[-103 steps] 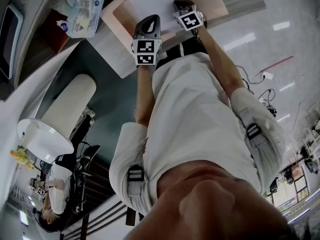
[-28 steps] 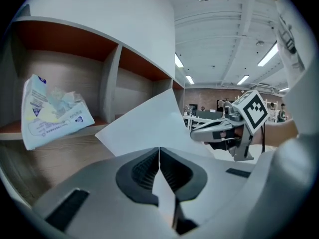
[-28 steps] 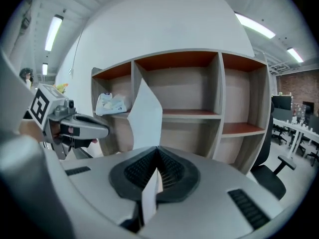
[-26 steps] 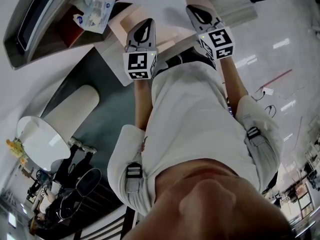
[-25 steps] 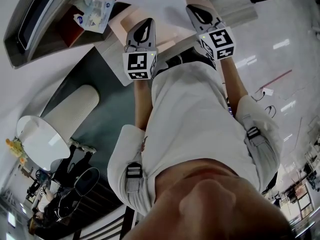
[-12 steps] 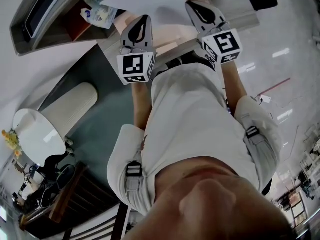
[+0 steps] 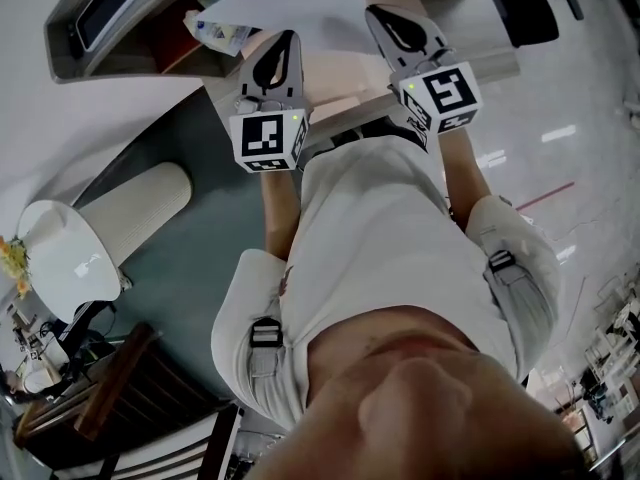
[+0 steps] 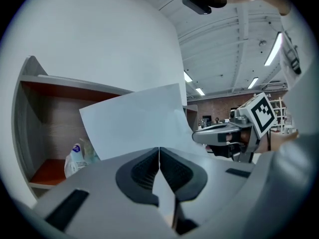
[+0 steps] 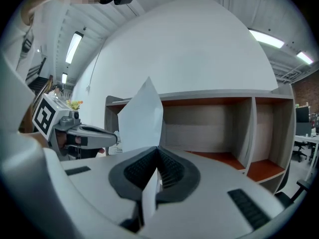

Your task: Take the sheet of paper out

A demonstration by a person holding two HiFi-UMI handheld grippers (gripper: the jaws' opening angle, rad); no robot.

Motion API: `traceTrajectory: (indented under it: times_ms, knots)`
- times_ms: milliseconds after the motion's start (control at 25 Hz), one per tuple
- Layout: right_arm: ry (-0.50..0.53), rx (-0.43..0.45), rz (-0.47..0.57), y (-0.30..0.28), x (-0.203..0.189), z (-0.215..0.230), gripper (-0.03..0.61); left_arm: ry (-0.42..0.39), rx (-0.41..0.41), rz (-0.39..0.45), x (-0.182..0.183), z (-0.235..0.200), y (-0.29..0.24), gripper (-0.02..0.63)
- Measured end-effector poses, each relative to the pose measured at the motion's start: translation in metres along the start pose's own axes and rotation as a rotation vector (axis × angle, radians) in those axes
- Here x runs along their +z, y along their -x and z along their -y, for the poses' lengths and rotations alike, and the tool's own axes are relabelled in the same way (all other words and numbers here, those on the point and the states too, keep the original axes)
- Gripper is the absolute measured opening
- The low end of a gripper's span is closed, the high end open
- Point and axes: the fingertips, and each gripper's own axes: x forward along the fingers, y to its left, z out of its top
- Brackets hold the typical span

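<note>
A white sheet of paper [image 7: 292, 4] hangs in the air between my two grippers, above the desk. My left gripper [image 7: 288, 38] is shut on its near left edge. My right gripper [image 7: 383, 14] is shut on its near right edge. In the left gripper view the sheet [image 8: 134, 123] rises from the closed jaws of the left gripper [image 8: 159, 151], with the right gripper [image 8: 219, 133] beside it. In the right gripper view the sheet [image 9: 142, 117] stands edge-on, pinched in the right gripper [image 9: 157, 152]. The left gripper [image 9: 87, 133] shows at the left.
A grey shelf unit [image 9: 224, 133] with brown wooden compartments stands ahead. A tissue pack [image 8: 75, 157] lies in its left compartment [image 8: 47, 171]. The pale desk top [image 7: 335, 68] lies under the sheet. A white round lamp [image 7: 60, 253] and a black chair [image 7: 530, 3] stand nearby.
Both grippers have risen with the sheet. It has lifted off the desk and moved toward the top of the head view.
</note>
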Motion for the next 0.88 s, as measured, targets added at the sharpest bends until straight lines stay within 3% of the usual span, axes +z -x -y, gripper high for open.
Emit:
traceTrajectory:
  times_ms: [360,880]
  knots:
    - [0.017,0.048,0.002,-0.011,0.010,-0.012,0.020,0.001,0.029,0.031,0.015,-0.013,0.008,0.023]
    - [0.017,0.041,-0.023,-0.019,0.004,-0.013,0.020,0.007,0.021,0.016,0.011,-0.020,0.002,0.023]
